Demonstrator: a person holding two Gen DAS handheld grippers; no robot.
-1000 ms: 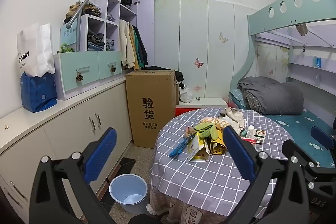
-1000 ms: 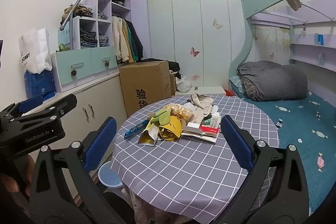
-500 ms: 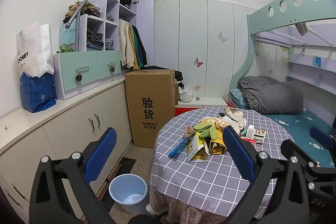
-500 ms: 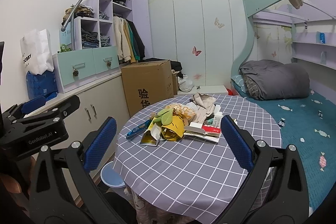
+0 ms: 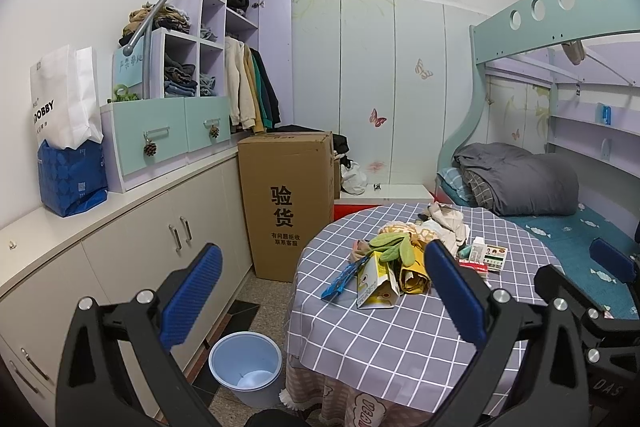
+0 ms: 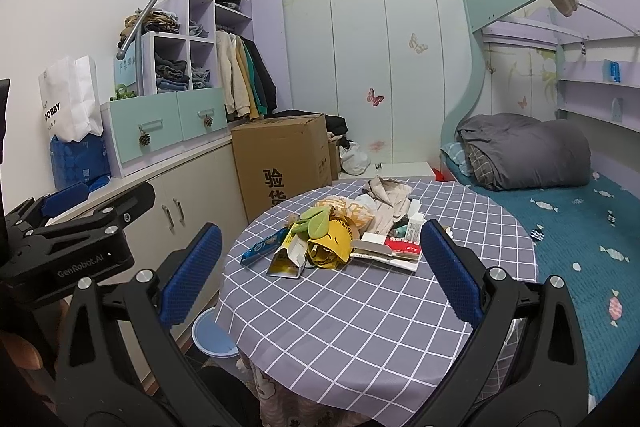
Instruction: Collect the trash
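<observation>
Trash (image 5: pixel 394 267) lies piled mid-frame on the checked table (image 5: pixel 400 339); a blue bin (image 5: pixel 245 367) stands on the floor at lower left. Both the left hand-held gripper (image 5: pixel 320 297) and the right hand-held gripper (image 6: pixel 318 271) gape wide, holding nothing.

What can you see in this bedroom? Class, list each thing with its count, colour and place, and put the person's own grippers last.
Round table: one, grey checked cloth, right of centre.
Trash pile: one heap, yellow, green and white, on the table's far half.
Blue wrapper: one, left edge of the pile.
Bin: one, pale blue, on the floor left of the table.
Cardboard box: one, brown, against the cabinets.
Shopping bags: two, white and blue, on the counter.
Duvet: one, grey, on the lower bunk.
Hanging clothes: several, cream to dark, in the open wardrobe.
Left gripper: one, black with blue pads, open, short of the table.
Right gripper: one, same colours, open, above the table's near edge.
</observation>
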